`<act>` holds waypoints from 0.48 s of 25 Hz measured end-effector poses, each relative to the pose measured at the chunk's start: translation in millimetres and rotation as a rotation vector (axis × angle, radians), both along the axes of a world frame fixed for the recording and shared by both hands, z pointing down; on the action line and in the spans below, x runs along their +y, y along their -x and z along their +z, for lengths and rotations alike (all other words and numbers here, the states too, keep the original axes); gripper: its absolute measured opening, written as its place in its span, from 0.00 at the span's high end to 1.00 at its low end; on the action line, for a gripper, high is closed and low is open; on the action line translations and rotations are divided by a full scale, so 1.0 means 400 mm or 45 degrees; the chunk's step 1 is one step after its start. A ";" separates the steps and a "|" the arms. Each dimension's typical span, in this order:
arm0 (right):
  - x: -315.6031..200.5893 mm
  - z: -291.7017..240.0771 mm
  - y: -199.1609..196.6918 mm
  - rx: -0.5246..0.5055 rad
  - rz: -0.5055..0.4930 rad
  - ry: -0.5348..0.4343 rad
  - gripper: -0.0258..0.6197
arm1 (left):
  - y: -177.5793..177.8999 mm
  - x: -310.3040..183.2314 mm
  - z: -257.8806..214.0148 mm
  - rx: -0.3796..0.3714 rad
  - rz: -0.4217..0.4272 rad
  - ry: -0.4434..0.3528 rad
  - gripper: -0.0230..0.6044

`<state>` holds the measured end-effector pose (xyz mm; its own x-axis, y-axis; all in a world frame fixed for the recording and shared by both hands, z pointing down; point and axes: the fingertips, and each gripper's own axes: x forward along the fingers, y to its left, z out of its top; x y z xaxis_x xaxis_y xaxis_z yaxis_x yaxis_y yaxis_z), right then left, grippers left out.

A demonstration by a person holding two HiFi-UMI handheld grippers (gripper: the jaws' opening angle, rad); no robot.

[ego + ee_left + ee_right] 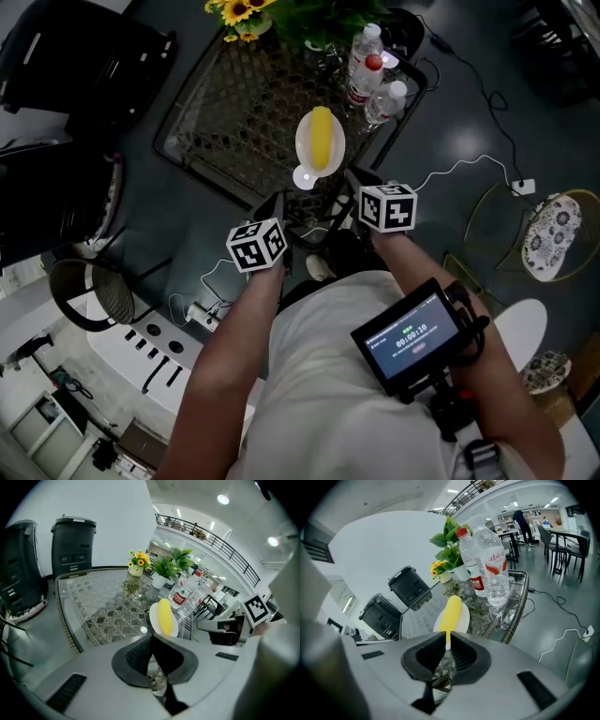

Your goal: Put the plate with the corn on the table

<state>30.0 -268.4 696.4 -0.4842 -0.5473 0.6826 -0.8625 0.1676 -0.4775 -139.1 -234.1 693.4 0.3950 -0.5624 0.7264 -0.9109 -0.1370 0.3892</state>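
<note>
A white plate (306,142) with a yellow corn cob (321,137) lies on the glass table (234,103), at its near edge. In the left gripper view the plate (153,616) and corn (165,616) sit just past my left gripper (151,637), whose jaws are shut with nothing between them. My right gripper (447,637) also looks shut, with only a thin slit left, and the corn (451,611) shows beyond it. In the head view the left gripper (280,204) and right gripper (352,180) hover side by side just short of the plate, apart from it.
Three water bottles (367,67) stand at the table's far right, next to a potted plant and sunflowers (240,11). Black bins (84,56) stand to the left. A power strip (202,315) and cables lie on the floor.
</note>
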 end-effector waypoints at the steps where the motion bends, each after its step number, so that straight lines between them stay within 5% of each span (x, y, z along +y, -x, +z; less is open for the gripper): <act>1: 0.009 -0.011 0.003 -0.002 0.000 -0.008 0.93 | 0.004 0.014 -0.008 0.005 0.004 -0.007 0.95; 12: 0.070 -0.119 0.011 -0.030 -0.046 -0.127 0.95 | 0.032 0.093 -0.096 0.101 0.051 -0.122 0.95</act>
<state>25.7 -240.6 648.8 -0.5198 -0.5940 0.6139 -0.8440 0.2460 -0.4766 -152.1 -196.7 654.9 0.4727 -0.6103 0.6357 -0.8708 -0.2128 0.4433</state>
